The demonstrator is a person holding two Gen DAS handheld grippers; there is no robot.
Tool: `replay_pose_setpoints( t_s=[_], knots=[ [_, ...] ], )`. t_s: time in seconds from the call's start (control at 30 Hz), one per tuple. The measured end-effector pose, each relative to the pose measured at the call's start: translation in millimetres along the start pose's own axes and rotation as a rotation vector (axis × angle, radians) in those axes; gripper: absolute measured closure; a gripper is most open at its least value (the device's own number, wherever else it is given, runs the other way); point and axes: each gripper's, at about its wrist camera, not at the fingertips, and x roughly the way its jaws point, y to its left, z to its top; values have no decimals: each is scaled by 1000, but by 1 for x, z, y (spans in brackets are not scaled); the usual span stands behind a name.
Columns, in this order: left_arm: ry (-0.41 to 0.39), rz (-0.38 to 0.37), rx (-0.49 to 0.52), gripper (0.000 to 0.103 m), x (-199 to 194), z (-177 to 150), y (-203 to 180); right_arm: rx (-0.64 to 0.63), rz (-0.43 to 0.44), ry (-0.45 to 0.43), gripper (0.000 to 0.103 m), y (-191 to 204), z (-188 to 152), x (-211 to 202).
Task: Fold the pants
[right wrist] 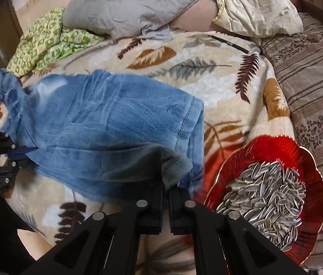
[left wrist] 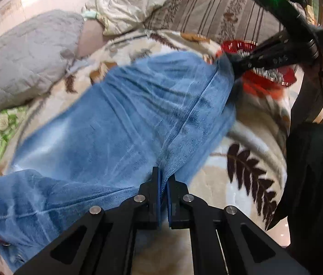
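Observation:
Blue jeans lie on a leaf-patterned blanket on a bed. My left gripper is shut on a fold of the denim along a seam. It also shows at the left edge of the right wrist view, clamped on the jeans. My right gripper is shut on the jeans' near edge by the hem, where a grey lining shows. In the left wrist view it grips the far corner of the jeans. The cloth is stretched between the two grippers.
A red glass dish full of sunflower seeds sits on the blanket just right of my right gripper, also seen in the left wrist view. Grey pillow, cream pillow, green cloth, a black pencil and a striped cover lie around.

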Motion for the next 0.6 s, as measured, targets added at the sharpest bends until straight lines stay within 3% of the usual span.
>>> replay_pose_setpoints(
  t_s=[0.2,0.37,0.43,0.47,0.5,0.6],
  knots=[
    [19,-32,-84,99,16,-7,6,-20,-32,23,100,5,-8,11],
    [41,-6,-64,96,12,-3,0,-19,-37,2,99,6,-9,3],
    [47,-4,-87,71,2,-1,-1,-29,-48,-7,98,9,-11,-5],
    [42,-3,-100,32,-5,-2,-1,-35,-60,-10,96,10,-11,-8],
    [27,10,-113,9,-13,-2,-3,-41,-75,-15,94,12,-12,-13],
    [-70,38,-132,8,-45,0,-4,-63,-105,-29,82,17,-14,-24]
  ],
)
